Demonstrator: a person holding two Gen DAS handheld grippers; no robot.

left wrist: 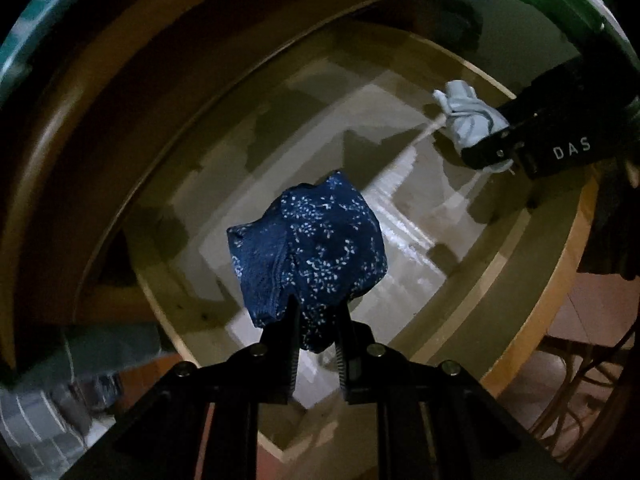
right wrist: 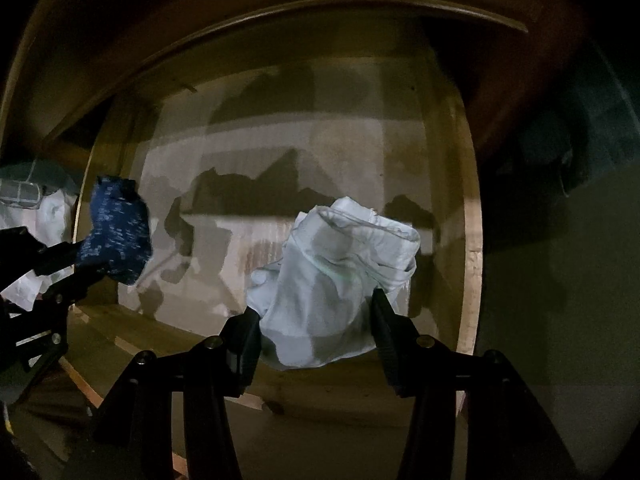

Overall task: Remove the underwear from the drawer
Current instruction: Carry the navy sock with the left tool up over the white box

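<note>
My left gripper (left wrist: 316, 312) is shut on a dark blue underwear with white specks (left wrist: 316, 248) and holds it bunched above the open wooden drawer (left wrist: 516, 256). It also shows at the left of the right wrist view (right wrist: 116, 232). My right gripper (right wrist: 316, 316) is shut on a pale light-blue underwear (right wrist: 336, 276), held above the drawer floor (right wrist: 280, 152). In the left wrist view that gripper (left wrist: 492, 148) and its pale underwear (left wrist: 468, 116) are at the upper right.
The drawer's light paper-lined floor (left wrist: 404, 216) shows below both garments, crossed by shadows. Its wooden side wall (right wrist: 474, 240) runs at the right. White cloth (right wrist: 44, 224) lies outside the drawer at the far left. A wicker piece (left wrist: 592, 392) stands at the lower right.
</note>
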